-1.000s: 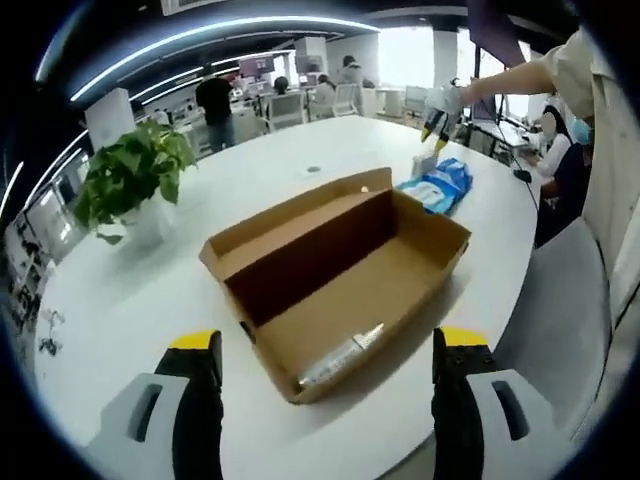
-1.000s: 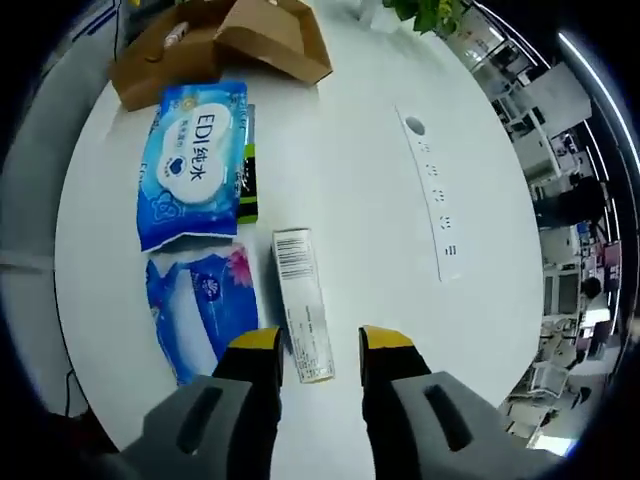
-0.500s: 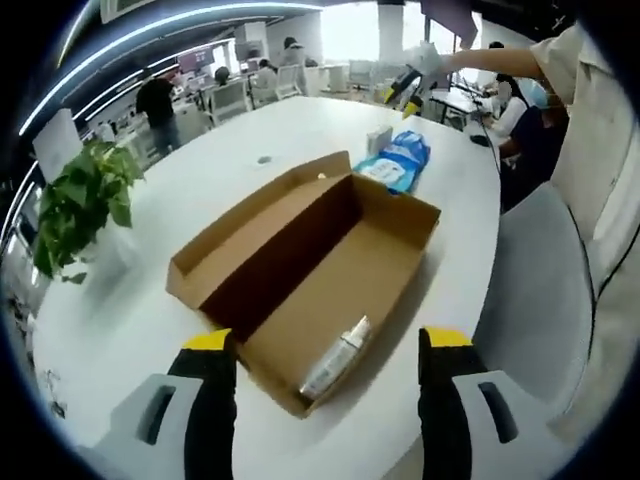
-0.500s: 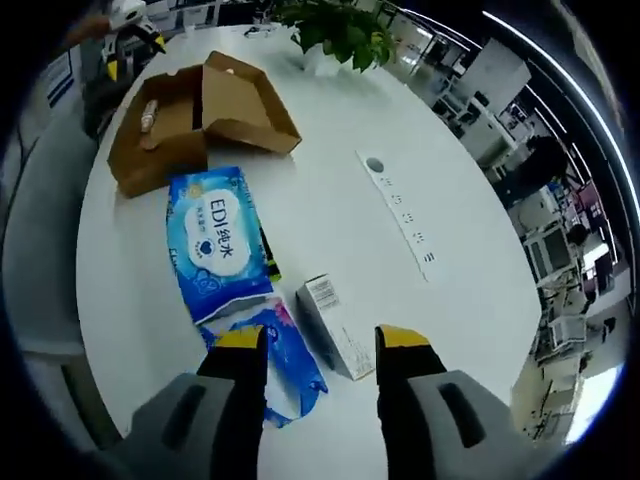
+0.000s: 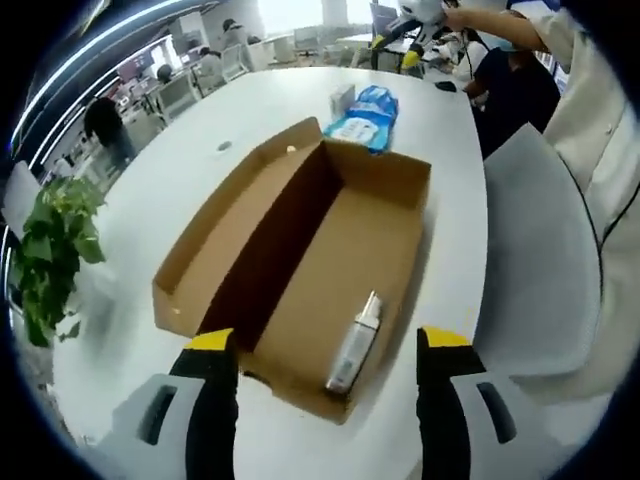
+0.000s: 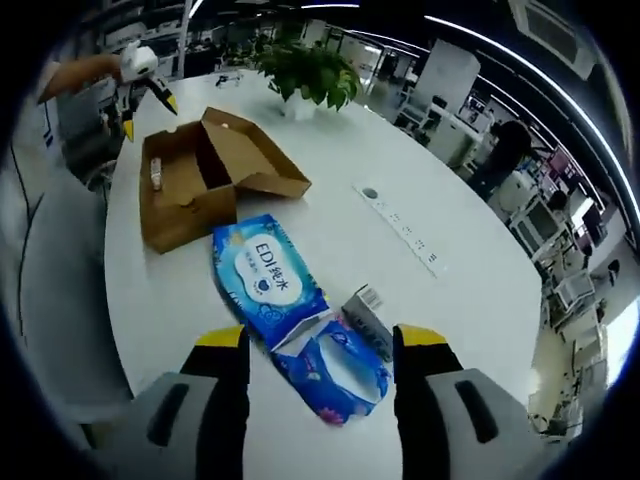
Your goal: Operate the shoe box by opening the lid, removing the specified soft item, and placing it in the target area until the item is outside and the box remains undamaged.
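Left gripper view looks down on an open cardboard shoe box [image 5: 330, 260] resting on a white table [image 5: 180, 170], its lid folded out flat to one side. A slim tube [image 5: 355, 345] lies inside on the box floor, close to the near end wall. The left gripper [image 5: 325, 400] hovers over that near end with its yellow-tipped jaws spread wide, one on each side of the box corner, pinching nothing. Beyond the far end of the box sit a blue wipes pack [image 5: 365, 115] and a small carton [image 5: 342, 98]. A potted plant [image 5: 50, 250] stands at the table's edge, and a pale chair [image 5: 540, 250] is drawn up beside the table.

From the right gripper view, the right gripper [image 6: 320, 375] hangs above the table [image 6: 400, 180] with its jaws apart and empty. Just ahead of them lie the wipes pack [image 6: 265, 285], a darker blue tissue pack [image 6: 335, 365] touching it, and the carton [image 6: 368, 318] beside that. The box [image 6: 200, 185] sits farther along the table with the left gripper [image 6: 145, 85] over it, and the plant [image 6: 305, 70] stands beyond.
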Tool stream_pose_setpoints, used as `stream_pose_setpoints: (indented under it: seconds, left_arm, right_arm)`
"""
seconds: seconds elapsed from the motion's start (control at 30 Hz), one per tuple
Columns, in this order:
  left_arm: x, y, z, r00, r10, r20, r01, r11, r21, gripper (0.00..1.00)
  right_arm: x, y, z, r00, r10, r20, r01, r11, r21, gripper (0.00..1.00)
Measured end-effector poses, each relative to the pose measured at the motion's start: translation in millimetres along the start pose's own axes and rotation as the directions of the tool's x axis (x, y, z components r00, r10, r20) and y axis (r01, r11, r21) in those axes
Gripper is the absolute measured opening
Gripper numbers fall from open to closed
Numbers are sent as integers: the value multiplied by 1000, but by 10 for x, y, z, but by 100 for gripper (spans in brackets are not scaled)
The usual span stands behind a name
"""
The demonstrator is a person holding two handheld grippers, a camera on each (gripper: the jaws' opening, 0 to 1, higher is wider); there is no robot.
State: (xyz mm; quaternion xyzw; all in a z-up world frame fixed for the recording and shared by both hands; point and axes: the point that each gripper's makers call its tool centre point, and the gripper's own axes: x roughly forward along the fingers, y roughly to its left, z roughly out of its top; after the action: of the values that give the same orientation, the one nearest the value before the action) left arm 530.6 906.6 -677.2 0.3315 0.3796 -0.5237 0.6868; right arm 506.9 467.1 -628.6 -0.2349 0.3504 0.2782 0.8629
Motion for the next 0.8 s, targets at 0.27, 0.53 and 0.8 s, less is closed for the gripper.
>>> stream_pose_setpoints:
  seconds: [0.27, 0.53, 0.8]
  left_arm:
    - [115, 83, 84, 998, -62, -9, 62, 998, 7, 69]
    - [277, 130, -36, 981, -127, -143, 141, 986, 90, 61]
    - [473, 132, -121, 956, -156, -249, 202, 964, 173, 58]
  right_arm:
    - [-194, 296, 44, 997, -39, 71, 30, 992, 122, 66]
    - [-265, 691, 77, 991, -50, 128, 19, 973, 231, 74]
    - [-244, 994, 53, 990, -47, 134, 14, 971, 239, 82]
